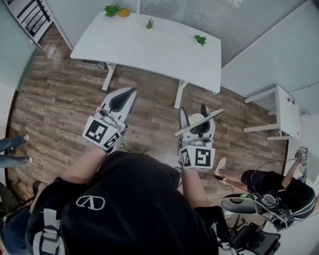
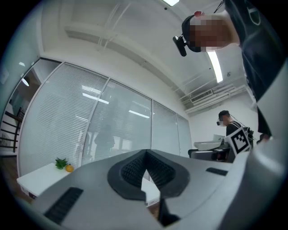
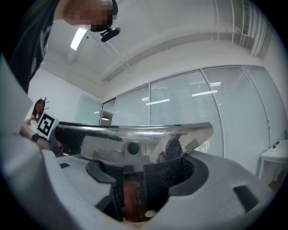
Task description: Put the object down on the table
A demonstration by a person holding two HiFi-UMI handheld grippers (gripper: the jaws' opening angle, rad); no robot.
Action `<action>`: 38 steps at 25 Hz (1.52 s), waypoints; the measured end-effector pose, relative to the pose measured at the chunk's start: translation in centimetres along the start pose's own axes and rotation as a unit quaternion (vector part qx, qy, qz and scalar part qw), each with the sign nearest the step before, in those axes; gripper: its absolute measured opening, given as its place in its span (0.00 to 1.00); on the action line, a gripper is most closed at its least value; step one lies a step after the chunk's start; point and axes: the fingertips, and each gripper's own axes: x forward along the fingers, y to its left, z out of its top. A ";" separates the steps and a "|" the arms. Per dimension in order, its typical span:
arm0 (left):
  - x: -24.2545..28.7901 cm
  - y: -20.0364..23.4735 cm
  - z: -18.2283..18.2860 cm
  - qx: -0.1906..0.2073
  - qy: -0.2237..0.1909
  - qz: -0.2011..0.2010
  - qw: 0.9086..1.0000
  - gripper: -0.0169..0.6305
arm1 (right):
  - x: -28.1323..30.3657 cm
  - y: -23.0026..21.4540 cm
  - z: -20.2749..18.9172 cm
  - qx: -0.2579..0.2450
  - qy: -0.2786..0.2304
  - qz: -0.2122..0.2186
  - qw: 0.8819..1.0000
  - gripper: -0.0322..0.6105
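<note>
My right gripper (image 1: 194, 117) is shut on a flat shiny metal blade with a brown wooden handle (image 1: 199, 122). In the right gripper view the blade (image 3: 135, 134) lies crosswise above the jaws, and the handle (image 3: 130, 193) is pinched between the dark pads. My left gripper (image 1: 130, 91) is shut with nothing in it; its pads (image 2: 135, 168) meet along one line. Both grippers hang over the wooden floor, short of the long white table (image 1: 159, 52), which stands ahead of me. The left gripper view shows that table's end (image 2: 38, 179) at the lower left.
Small green plants (image 1: 111, 9) (image 1: 200, 39) (image 1: 150, 23) and an orange thing (image 1: 123, 12) stand along the table's far side. A small white side table (image 1: 285, 107) is at the right. A person (image 1: 271, 191) sits at the lower right, and someone's feet (image 1: 17, 149) show at the left.
</note>
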 end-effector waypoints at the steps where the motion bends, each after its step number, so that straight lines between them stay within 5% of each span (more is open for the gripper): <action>1: 0.2 -0.2 -0.2 0.003 0.000 0.005 1.000 0.03 | 0.0 -0.3 -0.3 0.001 0.000 0.005 1.000 0.53; 11: 3.8 1.7 -1.6 0.014 0.008 0.025 1.000 0.03 | 3.3 -3.2 -2.0 0.001 0.001 0.025 1.000 0.53; 29: 24.6 22.6 -4.6 -0.024 -0.010 -0.069 0.997 0.03 | 29.9 -8.8 -4.4 -0.037 0.016 -0.041 0.998 0.53; 38: 30.4 29.0 -7.0 -0.037 -0.004 -0.056 0.998 0.03 | 39.5 -11.0 -7.4 -0.041 0.055 -0.023 0.997 0.53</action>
